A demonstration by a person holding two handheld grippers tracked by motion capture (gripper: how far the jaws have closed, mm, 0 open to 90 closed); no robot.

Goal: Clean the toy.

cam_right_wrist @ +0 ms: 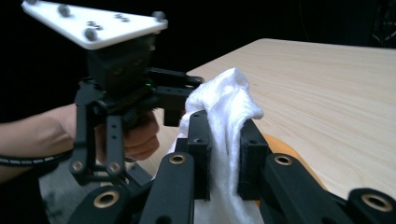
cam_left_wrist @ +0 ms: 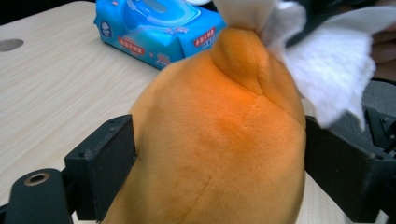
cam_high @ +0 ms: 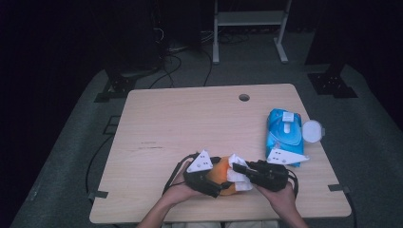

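With the left gripper (cam_high: 216, 183) clasping the plush (cam_left_wrist: 219, 140) and the right gripper (cam_right_wrist: 223, 158) pinching the wipe (cam_right_wrist: 224, 107), short firm rubs would have cleaned best.

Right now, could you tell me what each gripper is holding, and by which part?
The left gripper clasps the round orange plush toy by its wide sides. The right gripper pinches the white wet wipe at a bunched fold.

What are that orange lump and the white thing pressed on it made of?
The orange plush toy looks like soft short-pile fabric: a fuzzy matte surface with stitched seams. The white wipe looks like a thin nonwoven cloth, fibrous, matte and crumpled into limp folds; whether it is damp cannot be told.
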